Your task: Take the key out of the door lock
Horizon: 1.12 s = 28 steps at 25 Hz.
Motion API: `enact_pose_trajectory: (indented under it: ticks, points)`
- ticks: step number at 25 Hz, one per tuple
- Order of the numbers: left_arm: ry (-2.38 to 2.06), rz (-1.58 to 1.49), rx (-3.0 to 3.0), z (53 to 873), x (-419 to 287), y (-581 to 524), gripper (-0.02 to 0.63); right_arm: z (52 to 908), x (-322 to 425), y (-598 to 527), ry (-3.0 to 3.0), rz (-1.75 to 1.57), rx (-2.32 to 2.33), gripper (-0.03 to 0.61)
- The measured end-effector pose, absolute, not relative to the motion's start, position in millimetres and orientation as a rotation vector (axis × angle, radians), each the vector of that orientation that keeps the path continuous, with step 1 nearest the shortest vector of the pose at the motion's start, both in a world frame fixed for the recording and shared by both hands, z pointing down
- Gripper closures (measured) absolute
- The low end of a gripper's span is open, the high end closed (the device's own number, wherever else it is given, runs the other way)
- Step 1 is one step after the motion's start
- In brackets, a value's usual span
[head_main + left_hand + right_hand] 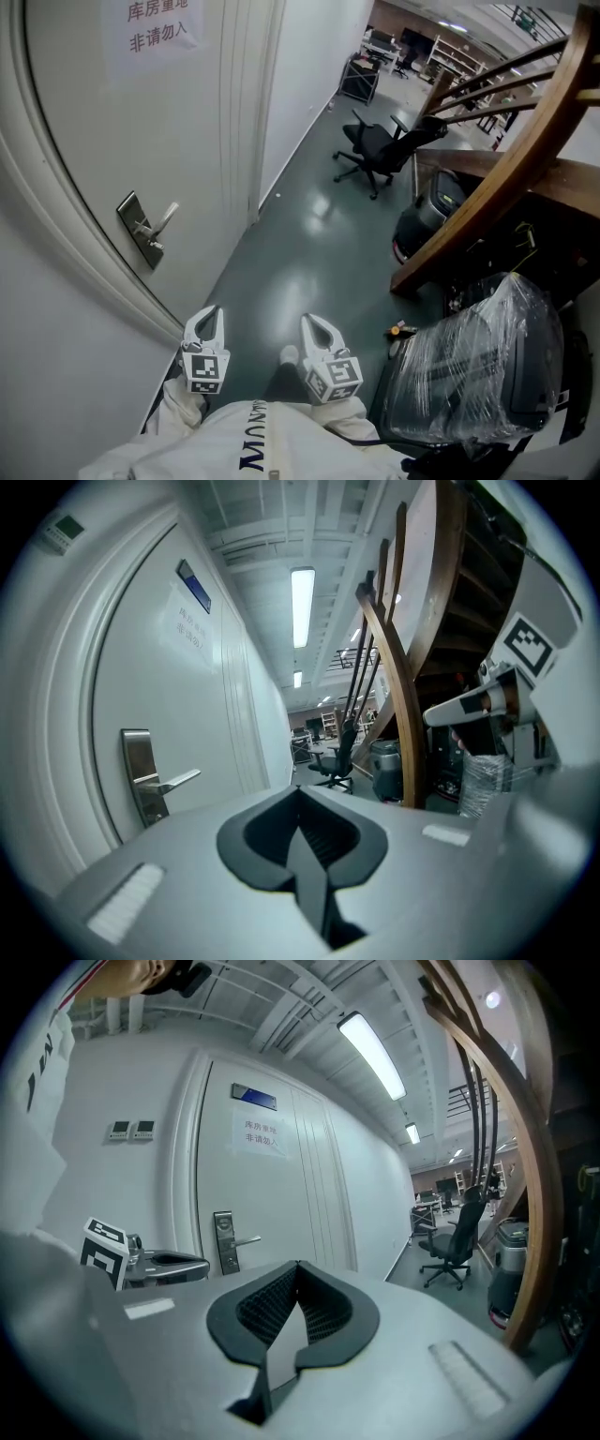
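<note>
Up at eleven o'clock from your left gripper (210, 317), well apart, stood the lock plate (139, 228), its key too small to see. Your right gripper (315, 326) lay farther off; both were closed, empty.

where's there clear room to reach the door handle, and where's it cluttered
Bare floor runs between the door and the wooden stair beam, up to the office chair. Nothing stands before the door handle. It is crowded on the right, around the plastic-wrapped machine below the beam.
</note>
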<state>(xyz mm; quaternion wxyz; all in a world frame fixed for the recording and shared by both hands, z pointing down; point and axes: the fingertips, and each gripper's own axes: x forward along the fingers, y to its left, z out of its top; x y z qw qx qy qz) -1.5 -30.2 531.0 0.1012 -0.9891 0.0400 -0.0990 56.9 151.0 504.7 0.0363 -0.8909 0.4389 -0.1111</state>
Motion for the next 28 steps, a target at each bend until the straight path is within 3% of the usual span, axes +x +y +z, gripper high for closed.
enact_pose_trajectory:
  ticks: [15, 28]
  points:
    - [0.259, -0.334, -2.875, 523, 124, -61, 0.614, 510, 204, 106, 1.491, -0.384, -2.628, 0.584]
    - [0.470, -0.438, -2.835, 534, 185, -82, 0.614, 526, 292, 71, 1.683, -0.440, -2.482, 0.584]
